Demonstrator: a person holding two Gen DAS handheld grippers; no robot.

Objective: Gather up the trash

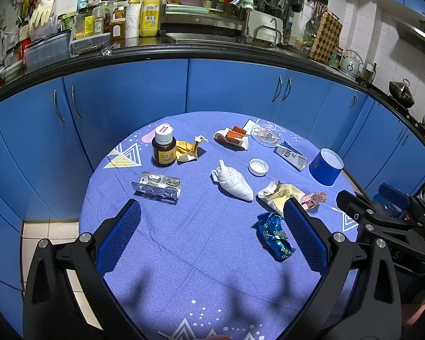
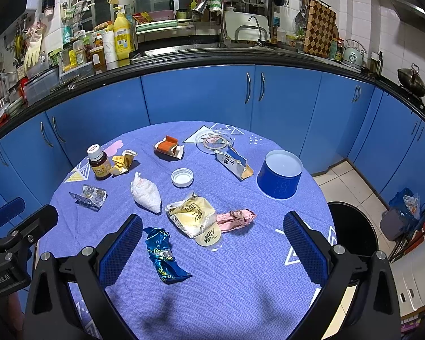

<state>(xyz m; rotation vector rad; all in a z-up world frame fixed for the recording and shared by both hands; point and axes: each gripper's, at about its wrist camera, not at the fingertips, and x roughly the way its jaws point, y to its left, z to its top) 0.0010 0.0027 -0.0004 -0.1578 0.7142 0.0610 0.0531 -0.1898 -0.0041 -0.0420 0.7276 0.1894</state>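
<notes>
Trash lies scattered on a round blue-clothed table (image 1: 184,255) (image 2: 240,269). A blue foil wrapper (image 1: 273,235) (image 2: 163,252), a white tissue wad (image 1: 232,182) (image 2: 146,192), a yellow-white wrapper (image 1: 280,194) (image 2: 195,218), a pink wrapper (image 1: 314,199) (image 2: 235,218), a blister pack (image 1: 157,187) (image 2: 90,197) and a white cap (image 1: 258,167) (image 2: 182,177) lie there. My left gripper (image 1: 212,223) is open and empty above the near table. My right gripper (image 2: 212,232) is open and empty above the yellow-white wrapper.
A brown bottle (image 1: 163,148) (image 2: 99,163), yellow paper (image 1: 188,150) (image 2: 123,161), orange box (image 1: 232,137) (image 2: 169,147), torn carton (image 1: 290,154) (image 2: 235,164), clear dish (image 1: 266,136) (image 2: 215,141) and upturned blue cup (image 1: 325,167) (image 2: 280,174) stand farther back. A black bin (image 2: 351,229) stands right of the table. Blue cabinets (image 1: 229,85) lie behind.
</notes>
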